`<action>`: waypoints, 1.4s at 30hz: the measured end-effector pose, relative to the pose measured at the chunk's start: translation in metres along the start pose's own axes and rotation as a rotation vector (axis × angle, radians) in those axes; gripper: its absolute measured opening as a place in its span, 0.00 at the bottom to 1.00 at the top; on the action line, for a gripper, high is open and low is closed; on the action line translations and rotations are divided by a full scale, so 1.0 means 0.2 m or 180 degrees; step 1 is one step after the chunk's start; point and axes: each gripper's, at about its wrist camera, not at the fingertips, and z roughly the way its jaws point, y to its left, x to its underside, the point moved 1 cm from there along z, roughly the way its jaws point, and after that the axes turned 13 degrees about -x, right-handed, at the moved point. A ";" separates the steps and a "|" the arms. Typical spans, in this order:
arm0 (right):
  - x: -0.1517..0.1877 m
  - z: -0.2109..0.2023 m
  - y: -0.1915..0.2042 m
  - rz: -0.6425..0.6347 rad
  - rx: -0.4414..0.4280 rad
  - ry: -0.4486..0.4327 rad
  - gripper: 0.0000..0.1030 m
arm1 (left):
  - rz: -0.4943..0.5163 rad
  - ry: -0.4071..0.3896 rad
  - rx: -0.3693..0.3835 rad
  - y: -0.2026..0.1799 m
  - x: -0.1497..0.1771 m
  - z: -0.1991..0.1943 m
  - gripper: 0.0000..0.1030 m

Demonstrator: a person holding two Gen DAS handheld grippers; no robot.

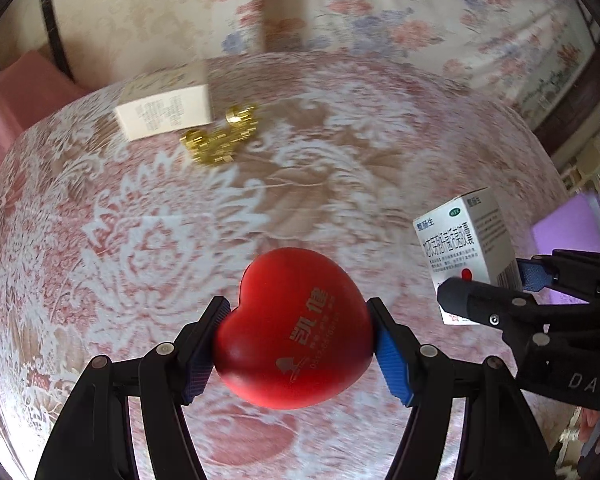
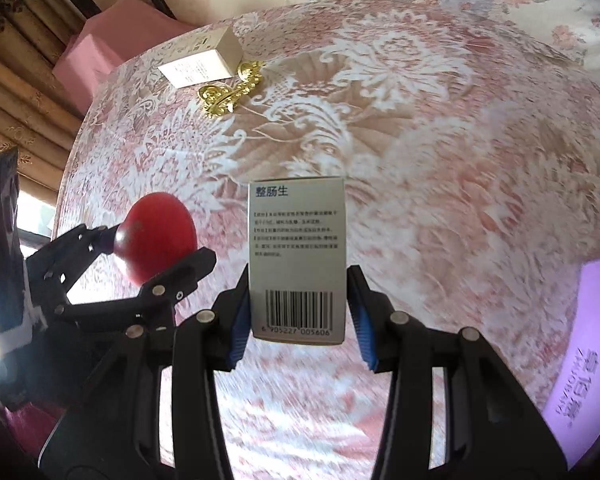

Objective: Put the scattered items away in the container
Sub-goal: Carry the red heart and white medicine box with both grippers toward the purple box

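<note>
While your left tool (image 1: 298, 344) pinches the red foam heart (image 1: 296, 330) and your right tool (image 2: 298, 308) clamps the medicine box (image 2: 298, 260) above the tabletop (image 1: 340, 168), either could slip before the purple container (image 2: 588, 344) if you swing fast.

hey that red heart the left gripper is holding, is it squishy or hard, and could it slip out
The red heart looks like matte foam, so probably soft and light. The left gripper jaws press its rounded sides, which could let it squirm loose if squeezed unevenly. Set down, it may rock.
</note>
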 end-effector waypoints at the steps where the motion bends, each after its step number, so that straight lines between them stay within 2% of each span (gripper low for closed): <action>1: 0.02 -0.03 -0.02 0.0025 0.0007 -0.0015 0.45 | 0.0037 -0.0017 0.0016 -0.03 0.00 -0.02 0.67; 16: 0.24 -0.32 -0.33 0.0402 0.0112 -0.0195 0.45 | 0.0420 -0.0061 0.0137 -0.42 -0.02 -0.13 0.67; 22: 0.27 -0.41 -0.38 0.0368 0.0067 -0.0240 0.45 | 0.0526 -0.0100 0.0129 -0.53 -0.02 -0.19 0.67; 35: 0.38 -0.53 -0.49 0.0201 -0.0147 -0.0156 0.46 | 0.0428 -0.0074 0.0077 -0.73 0.04 -0.32 0.67; 42: 0.40 -0.65 -0.55 0.0075 -0.0219 -0.0203 0.46 | 0.0401 -0.0131 0.0013 -0.83 0.03 -0.41 0.67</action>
